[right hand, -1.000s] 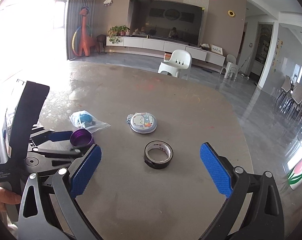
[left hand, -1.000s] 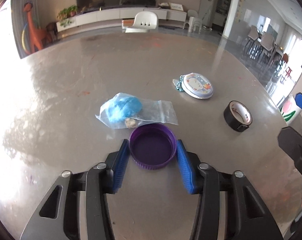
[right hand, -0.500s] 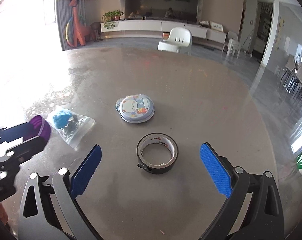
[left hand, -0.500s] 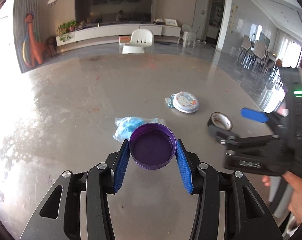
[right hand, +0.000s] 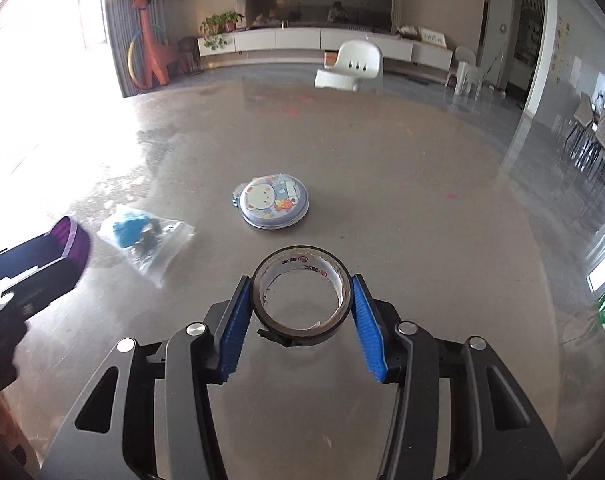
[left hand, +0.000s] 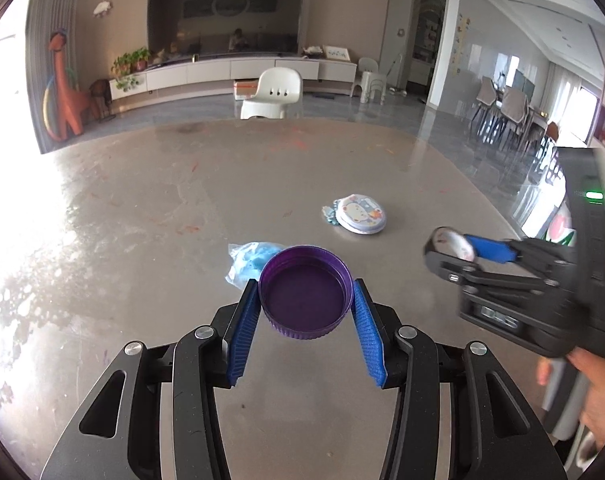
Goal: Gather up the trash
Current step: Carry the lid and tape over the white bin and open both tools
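Note:
My left gripper is shut on a purple plastic lid and holds it above the table. The lid also shows at the left of the right wrist view. My right gripper is shut on a black roll of tape, its pads against both sides of the roll. The roll also shows in the left wrist view, held in the right gripper. A clear zip bag with blue stuff lies on the table, partly hidden behind the lid in the left wrist view.
A round tin with a cartoon bear lies on the grey table beyond the tape; it also shows in the left wrist view. A white chair stands past the table's far edge.
The left gripper has lifted the purple lid off the table. The right gripper moved forward and shut on the tape roll, which it had only faced with open jaws.

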{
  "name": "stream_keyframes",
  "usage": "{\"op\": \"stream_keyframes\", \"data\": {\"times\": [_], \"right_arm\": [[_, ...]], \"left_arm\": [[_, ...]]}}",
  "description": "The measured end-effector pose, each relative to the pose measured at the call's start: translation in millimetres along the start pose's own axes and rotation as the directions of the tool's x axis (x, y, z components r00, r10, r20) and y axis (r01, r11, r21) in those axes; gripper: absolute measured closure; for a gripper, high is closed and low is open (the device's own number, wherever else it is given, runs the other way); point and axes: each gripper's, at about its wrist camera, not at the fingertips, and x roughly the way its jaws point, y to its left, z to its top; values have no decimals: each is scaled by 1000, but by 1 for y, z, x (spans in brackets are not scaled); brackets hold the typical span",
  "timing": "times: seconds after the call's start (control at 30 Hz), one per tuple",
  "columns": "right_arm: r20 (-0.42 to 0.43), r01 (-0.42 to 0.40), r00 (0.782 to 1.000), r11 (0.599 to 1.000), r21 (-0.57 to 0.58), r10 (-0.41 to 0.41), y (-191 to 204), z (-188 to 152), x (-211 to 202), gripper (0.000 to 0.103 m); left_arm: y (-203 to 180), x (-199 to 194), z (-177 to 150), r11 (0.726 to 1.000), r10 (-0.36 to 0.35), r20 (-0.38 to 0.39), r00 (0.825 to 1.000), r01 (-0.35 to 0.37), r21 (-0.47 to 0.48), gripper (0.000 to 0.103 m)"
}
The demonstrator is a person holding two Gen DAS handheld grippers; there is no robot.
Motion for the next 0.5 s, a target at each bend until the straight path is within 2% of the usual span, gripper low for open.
{"op": "stream_keyframes", "data": {"times": [0.3,0.5], "right_arm": [[83,29,996,999,17,-30,-5,-38,-103,53],[113,74,991,997,33,-78,-16,-54,-148,53]], "left_arm": [[-46,-29,1,996,-62,26,998,60,60,57],[-87,-61,-3,991,-115,37,993,112,78,57]]}}
